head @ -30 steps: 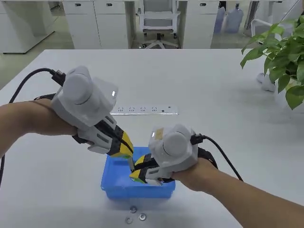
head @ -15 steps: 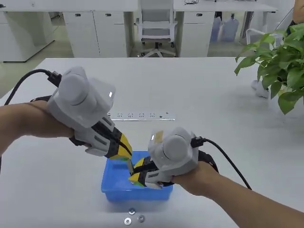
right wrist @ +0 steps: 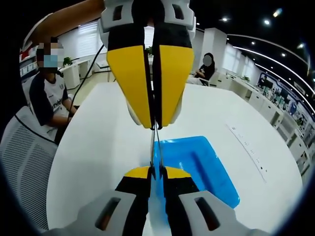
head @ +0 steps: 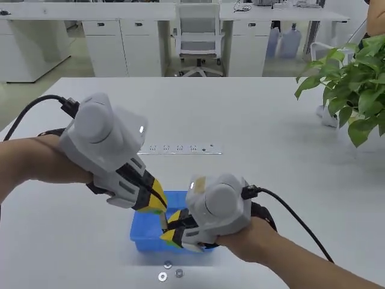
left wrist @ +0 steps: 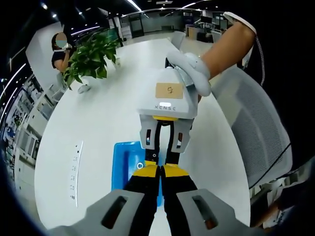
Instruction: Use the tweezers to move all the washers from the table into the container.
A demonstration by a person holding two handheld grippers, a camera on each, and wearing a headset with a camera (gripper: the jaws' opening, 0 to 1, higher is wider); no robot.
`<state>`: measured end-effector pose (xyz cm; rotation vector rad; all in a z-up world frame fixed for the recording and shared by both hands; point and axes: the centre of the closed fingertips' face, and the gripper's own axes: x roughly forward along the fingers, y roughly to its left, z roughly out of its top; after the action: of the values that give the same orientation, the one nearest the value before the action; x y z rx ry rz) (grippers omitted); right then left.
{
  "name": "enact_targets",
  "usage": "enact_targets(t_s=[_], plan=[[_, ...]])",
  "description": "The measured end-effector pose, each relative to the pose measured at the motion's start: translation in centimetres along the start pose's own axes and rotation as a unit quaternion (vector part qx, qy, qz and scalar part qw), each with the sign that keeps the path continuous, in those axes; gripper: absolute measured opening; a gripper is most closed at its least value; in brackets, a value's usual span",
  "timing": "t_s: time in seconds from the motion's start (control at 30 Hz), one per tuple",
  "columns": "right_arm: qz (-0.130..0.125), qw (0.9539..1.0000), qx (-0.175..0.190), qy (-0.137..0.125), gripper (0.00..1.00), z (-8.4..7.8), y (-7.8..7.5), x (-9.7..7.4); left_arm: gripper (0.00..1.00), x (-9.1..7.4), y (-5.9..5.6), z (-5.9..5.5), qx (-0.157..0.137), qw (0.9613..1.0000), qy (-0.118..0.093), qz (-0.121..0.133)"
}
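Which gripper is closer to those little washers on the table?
Right. The right gripper hangs over the blue container's near edge, just beyond the washers; the left gripper is farther back over it.

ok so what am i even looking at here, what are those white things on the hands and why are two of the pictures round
There is no robot here. A person holds a white hand tool in each hand: the left gripper and the right gripper, each with two yellow-tipped jaws.

The wide picture comes from a camera on the person's head, looking down at the work. The two round pictures come from fisheye cameras riding on each gripper, looking along its own jaws, so each one sees the other gripper facing it.

On the white table sit a blue container, three small washers just in front of it, a power strip and a plant at the edge.

The thin metal tweezers run between the two pairs of jaws, and both appear closed on them.
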<state>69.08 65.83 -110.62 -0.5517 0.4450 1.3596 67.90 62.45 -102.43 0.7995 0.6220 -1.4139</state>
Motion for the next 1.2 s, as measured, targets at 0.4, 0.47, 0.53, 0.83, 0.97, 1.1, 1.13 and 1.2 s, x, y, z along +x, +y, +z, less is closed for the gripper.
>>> enact_targets(t_s=[0.4, 0.47, 0.53, 0.83, 0.97, 1.1, 1.13, 1.2], plan=[[0.01, 0.9999, 0.003, 0.003, 0.11, -1.0, 2.5, 0.7, 0.05, 0.7, -2.2, -1.1, -0.008, 0.9999, 0.007, -0.013], [0.011, 0.9999, 0.004, 0.004, 0.11, -1.1, 2.8, 0.8, 0.05, 0.9, -2.5, -1.3, -0.01, 0.9998, 0.007, -0.015], [0.012, 0.9999, 0.004, 0.004, 0.11, -1.3, 3.2, 1.1, 0.05, 1.1, -2.8, -1.4, -0.012, 0.9998, 0.008, -0.016], [0.017, 0.9998, 0.006, 0.009, 0.11, -2.5, 4.2, 2.0, 0.05, 2.2, -3.9, -2.4, -0.018, 0.9994, 0.013, -0.027], [0.02, 0.9997, 0.008, 0.01, 0.11, -2.8, 4.5, 2.3, 0.05, 2.6, -4.1, -2.7, -0.02, 0.9992, 0.014, -0.031], [0.022, 0.9996, 0.013, 0.012, 0.11, -3.3, 4.6, 2.6, 0.05, 2.9, -4.3, -3.1, -0.027, 0.999, 0.013, -0.033], [0.022, 0.9996, 0.014, 0.012, 0.11, -3.4, 4.6, 2.7, 0.05, 2.9, -4.3, -3.2, -0.028, 0.999, 0.013, -0.033], [0.023, 0.9995, 0.017, 0.013, 0.12, -3.6, 4.7, 2.9, 0.05, 3.1, -4.3, -3.4, -0.03, 0.9989, 0.013, -0.034]])
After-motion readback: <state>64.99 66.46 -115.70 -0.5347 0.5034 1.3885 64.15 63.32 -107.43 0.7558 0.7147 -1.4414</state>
